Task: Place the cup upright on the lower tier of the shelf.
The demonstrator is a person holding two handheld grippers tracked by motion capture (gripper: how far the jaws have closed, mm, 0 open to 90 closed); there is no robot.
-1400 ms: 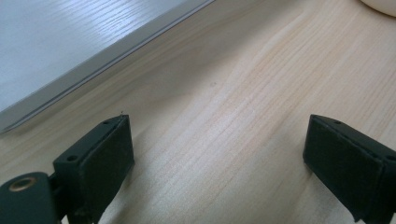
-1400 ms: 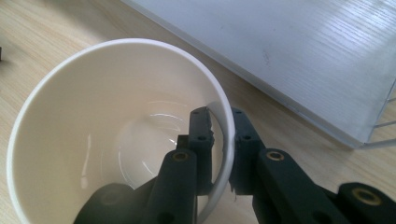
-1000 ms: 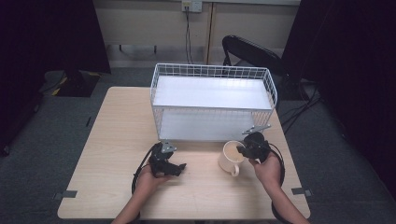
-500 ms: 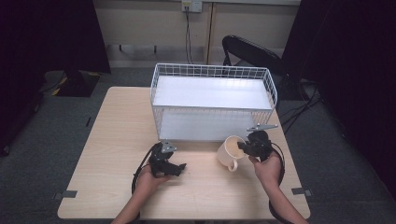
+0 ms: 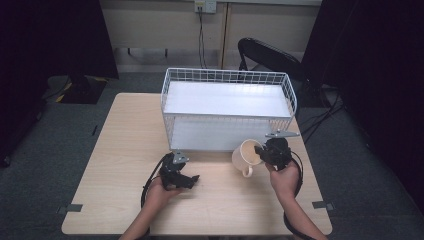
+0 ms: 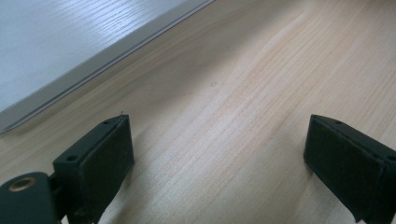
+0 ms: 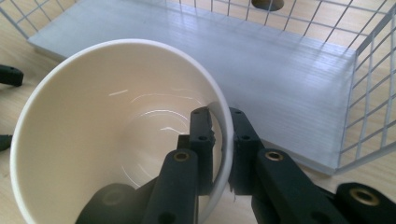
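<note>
Your right gripper (image 5: 264, 151) has its jaws clenched on the wall of the mug (image 5: 247, 154): in the right gripper view one jaw is inside the mug (image 7: 116, 130) and the other is outside, with the rim pinched between them. The mug is cream-white, and it is tilted, with its mouth turned toward the camera above and its handle pointing down to the bench (image 5: 115, 150). In the high view it appears lifted a little above the bench, near the right edge, just in front of the right front corner of the rack (image 5: 227, 107). The inside of the mug looks empty and glossy.

The rack is a white wire frame with two white shelves, and it stands at the far middle of the bench. In the right gripper view, the lower shelf (image 7: 280, 70) lies directly behind the mug, and the wire side of the rack is at the right.

Your left gripper (image 5: 192, 177) rests low on the bench, close to the near edge and a bit left of the middle, well apart from the mug. Its jaws are released and stand wide, with only bare wood between them in the left gripper view (image 6: 217, 154). The front edge of the lower shelf (image 6: 70, 42) passes across the upper left corner there
</note>
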